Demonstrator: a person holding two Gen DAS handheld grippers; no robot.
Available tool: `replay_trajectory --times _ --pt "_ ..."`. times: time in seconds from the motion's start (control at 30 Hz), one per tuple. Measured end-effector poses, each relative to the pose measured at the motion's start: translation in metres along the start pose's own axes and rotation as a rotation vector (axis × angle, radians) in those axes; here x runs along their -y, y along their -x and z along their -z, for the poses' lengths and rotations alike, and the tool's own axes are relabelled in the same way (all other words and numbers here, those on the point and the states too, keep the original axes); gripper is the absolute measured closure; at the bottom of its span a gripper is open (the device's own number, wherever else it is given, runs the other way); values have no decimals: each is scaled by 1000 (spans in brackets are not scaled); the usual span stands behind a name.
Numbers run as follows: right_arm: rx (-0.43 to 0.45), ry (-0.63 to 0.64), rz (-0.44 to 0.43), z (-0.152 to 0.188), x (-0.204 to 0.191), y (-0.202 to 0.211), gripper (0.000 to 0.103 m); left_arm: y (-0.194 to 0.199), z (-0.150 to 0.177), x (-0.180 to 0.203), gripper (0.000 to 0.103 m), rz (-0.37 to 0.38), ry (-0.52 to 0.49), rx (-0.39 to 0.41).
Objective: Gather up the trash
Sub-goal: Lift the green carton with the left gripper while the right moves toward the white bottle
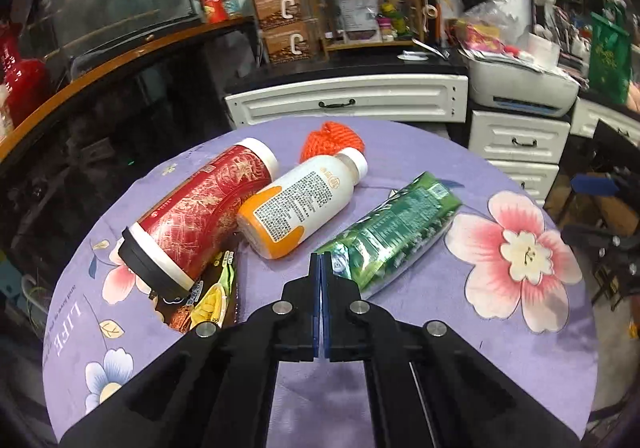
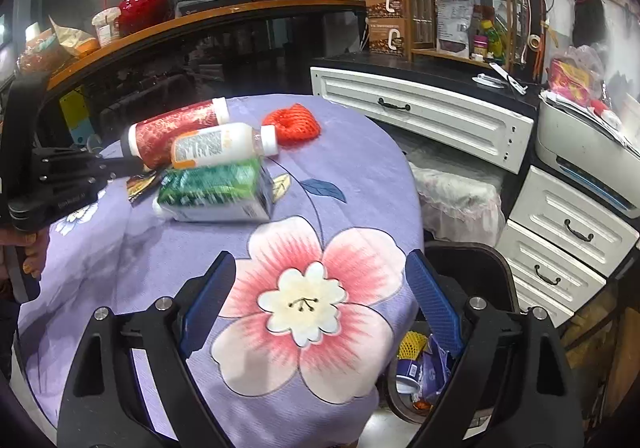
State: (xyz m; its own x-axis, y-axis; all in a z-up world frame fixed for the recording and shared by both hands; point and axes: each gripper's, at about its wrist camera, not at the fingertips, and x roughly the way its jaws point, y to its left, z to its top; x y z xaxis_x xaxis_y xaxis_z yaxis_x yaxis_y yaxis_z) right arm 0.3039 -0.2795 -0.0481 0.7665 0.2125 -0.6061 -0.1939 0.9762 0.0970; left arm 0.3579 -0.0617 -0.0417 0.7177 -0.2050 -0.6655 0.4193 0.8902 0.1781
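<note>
Left gripper (image 1: 322,262) is hovering pinched shut and empty; right gripper (image 2: 320,288) is gaping wide.
The green snack pack (image 1: 390,234) is lying just right of the left tips, long axis running far-right, nearer the left hand.

Your right gripper (image 2: 320,288) gapes empty over the flowered cloth (image 2: 352,184); bottles upper left; trash bin (image 2: 476,268) lower right.

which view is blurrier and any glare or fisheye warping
Right wrist view: motion blur smears the green packet; a lamp glares off dark glass top left. Left wrist view: sharper, labels readable on the white bottle. Both bend the white drawers.
</note>
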Motion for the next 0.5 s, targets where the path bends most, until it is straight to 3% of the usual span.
replay_trajectory --times 0.07,0.13,0.2,0.27,0.5 --pt "-3 0 1 0 0 0 17 -2 -3 -1 100 23 -2 2" --pt "-10 -1 7 2 2 -1 17 -4 -9 6 85 48 -53 2" --pt "-18 -1 16 5 3 -1 17 -7 -17 19 44 63 -144 16" --pt "-23 -3 27 7 6 0 17 -14 -24 32 40 74 -241 16" --pt "-39 -22 53 12 20 -1 17 -63 -36 67 40 136 -500 -147"
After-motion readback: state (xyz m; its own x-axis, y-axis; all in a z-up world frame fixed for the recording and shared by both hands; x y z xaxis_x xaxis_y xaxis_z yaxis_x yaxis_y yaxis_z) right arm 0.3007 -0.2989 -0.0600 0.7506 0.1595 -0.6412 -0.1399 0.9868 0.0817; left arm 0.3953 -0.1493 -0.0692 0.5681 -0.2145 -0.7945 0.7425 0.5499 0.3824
